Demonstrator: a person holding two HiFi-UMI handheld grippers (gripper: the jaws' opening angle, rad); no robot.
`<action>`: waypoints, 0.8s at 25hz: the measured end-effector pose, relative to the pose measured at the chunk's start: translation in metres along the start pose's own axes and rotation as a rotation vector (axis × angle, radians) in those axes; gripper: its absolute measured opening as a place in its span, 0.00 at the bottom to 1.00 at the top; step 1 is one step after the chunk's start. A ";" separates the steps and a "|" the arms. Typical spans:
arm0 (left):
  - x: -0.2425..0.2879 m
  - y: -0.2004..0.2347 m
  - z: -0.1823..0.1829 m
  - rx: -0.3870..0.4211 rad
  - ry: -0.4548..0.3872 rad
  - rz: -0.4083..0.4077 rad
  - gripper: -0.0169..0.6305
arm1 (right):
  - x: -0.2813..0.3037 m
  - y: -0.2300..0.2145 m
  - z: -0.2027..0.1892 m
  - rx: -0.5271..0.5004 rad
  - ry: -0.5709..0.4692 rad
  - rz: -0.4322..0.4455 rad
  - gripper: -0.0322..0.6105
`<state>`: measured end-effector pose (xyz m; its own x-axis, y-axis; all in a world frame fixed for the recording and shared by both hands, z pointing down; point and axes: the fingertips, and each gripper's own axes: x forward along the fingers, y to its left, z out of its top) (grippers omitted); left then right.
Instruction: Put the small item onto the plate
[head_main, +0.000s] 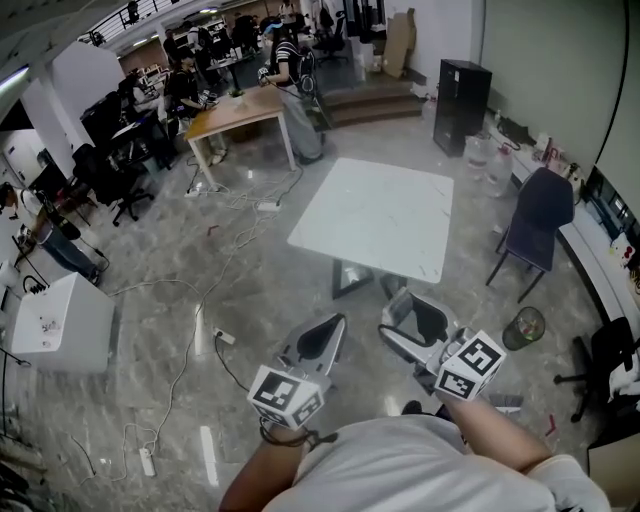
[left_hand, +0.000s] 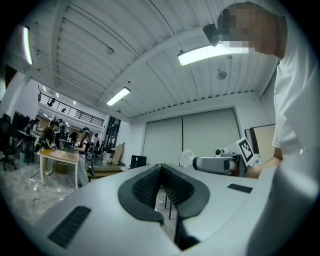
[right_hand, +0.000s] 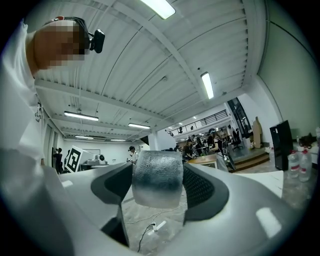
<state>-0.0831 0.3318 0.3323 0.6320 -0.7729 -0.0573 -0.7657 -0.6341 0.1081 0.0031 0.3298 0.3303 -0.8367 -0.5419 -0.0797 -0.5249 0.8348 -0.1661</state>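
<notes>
My right gripper (right_hand: 157, 170) is shut on the small item (right_hand: 156, 184), a short silver-grey roll clamped between its dark pads. In the head view that gripper (head_main: 405, 310) is held low in front of my body and the roll is too small to make out. My left gripper (left_hand: 161, 169) has its jaws pressed together with nothing between them; it hangs at the lower middle of the head view (head_main: 336, 322), beside the right one. The left gripper view catches the right gripper (left_hand: 215, 163) from the side. No plate shows in any view.
A white square table (head_main: 375, 215) stands ahead on the marble floor, with a dark chair (head_main: 535, 215) and a wastebasket (head_main: 523, 327) to its right. Cables (head_main: 205, 330) trail over the floor at left, near a white box (head_main: 55, 320). A wooden desk (head_main: 235, 110) and seated people are farther back.
</notes>
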 end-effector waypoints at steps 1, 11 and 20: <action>0.004 0.009 0.001 -0.004 -0.001 0.006 0.04 | 0.008 -0.006 0.001 0.002 -0.002 -0.001 0.52; 0.093 0.106 -0.010 -0.020 0.009 0.100 0.04 | 0.093 -0.122 0.002 0.020 -0.003 0.058 0.52; 0.251 0.184 -0.013 -0.038 0.005 0.184 0.04 | 0.151 -0.290 0.023 0.037 0.049 0.110 0.52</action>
<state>-0.0637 0.0210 0.3502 0.4824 -0.8755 -0.0280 -0.8633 -0.4806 0.1541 0.0326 0.0031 0.3444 -0.8958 -0.4414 -0.0513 -0.4245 0.8842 -0.1952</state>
